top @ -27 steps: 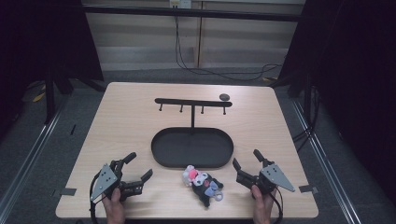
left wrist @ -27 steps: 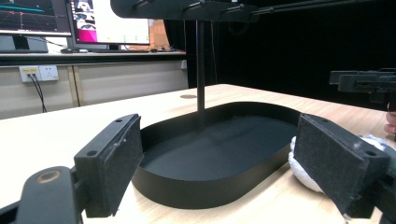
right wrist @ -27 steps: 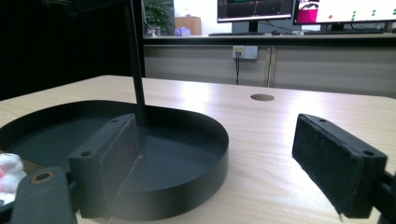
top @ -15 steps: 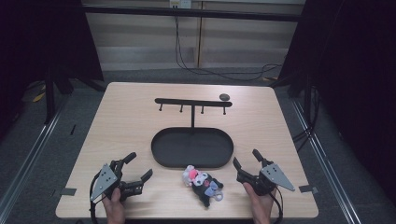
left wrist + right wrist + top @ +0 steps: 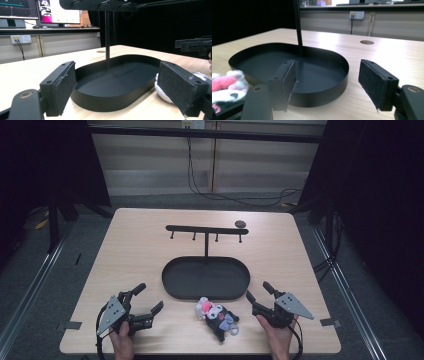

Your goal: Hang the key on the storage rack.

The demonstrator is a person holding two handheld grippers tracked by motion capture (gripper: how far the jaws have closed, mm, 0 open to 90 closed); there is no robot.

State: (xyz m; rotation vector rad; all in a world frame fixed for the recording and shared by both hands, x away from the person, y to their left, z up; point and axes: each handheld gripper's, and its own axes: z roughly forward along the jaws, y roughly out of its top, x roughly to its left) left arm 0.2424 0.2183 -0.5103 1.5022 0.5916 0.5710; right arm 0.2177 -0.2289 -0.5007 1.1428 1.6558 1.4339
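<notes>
The plush toy (image 5: 216, 315) lies just in front of the oval black tray (image 5: 172, 287) — long axis slanting, pink head trayward — on a pale wooden table (image 5: 140, 250) in a dark-curtained room, left gripper (image 5: 146, 301) and right gripper (image 5: 259, 295) both gaping empty.

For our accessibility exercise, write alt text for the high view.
A plush toy lies on a wooden table between two hand-held grippers, left and right, jaws open. Behind it sits a black oval tray with a hook stand.

Black-and-pink plush toy keychain (image 5: 216, 316) lies on the light wooden desk (image 5: 135, 250), between the left tool (image 5: 148, 303) and the right tool (image 5: 256, 292). Beyond both tools sits the black oval metal tray (image 5: 172, 287); its black T-shaped hook stand (image 5: 206, 231) rises at the tray's far edge.
</notes>
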